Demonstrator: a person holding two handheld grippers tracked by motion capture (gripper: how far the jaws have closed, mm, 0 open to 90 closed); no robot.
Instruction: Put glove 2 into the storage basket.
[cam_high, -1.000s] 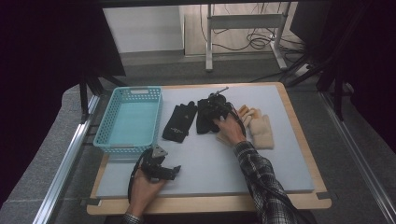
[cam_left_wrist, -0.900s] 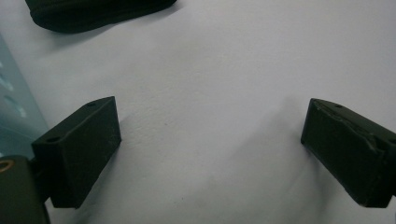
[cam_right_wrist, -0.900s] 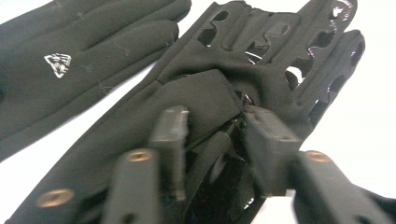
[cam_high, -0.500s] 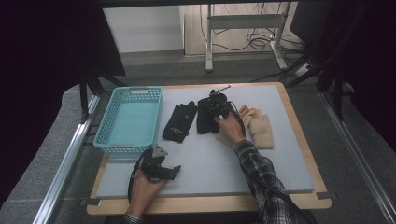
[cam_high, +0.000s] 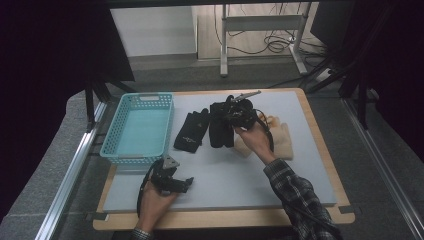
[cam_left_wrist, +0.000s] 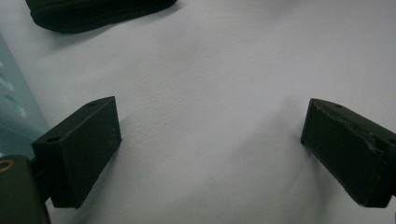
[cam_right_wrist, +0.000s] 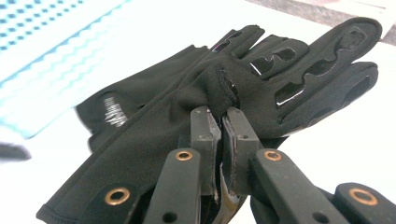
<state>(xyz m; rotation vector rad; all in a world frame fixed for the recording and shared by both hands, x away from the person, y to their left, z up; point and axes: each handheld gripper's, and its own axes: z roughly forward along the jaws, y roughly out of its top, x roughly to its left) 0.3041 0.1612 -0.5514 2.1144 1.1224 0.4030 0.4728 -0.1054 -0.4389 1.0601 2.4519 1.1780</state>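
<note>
My right gripper (cam_high: 236, 114) is shut on a pinched fold of a black glove (cam_high: 220, 131), near the middle of the white mat. Its jaws have just been closing, with that fold between them. In the right gripper view the pads (cam_right_wrist: 205, 126) press the fabric of this glove (cam_right_wrist: 280, 79), which hangs partly lifted off the mat. A second black glove (cam_high: 192, 131) with a small white logo (cam_right_wrist: 112, 114) lies flat to its left. My left gripper (cam_high: 181, 183) rests low at the mat's front left, its jaws (cam_left_wrist: 210, 135) wide apart over bare mat.
A light blue basket (cam_high: 137, 156) stands at the mat's left side, close behind the left gripper. A pair of tan gloves (cam_high: 282, 140) lies to the right of the right hand. The white mat (cam_high: 240, 185) sits on a wooden board.
The right gripper has risen a little and come slightly toward the person, lifting part of the black glove off the mat. The left gripper has stayed put.
</note>
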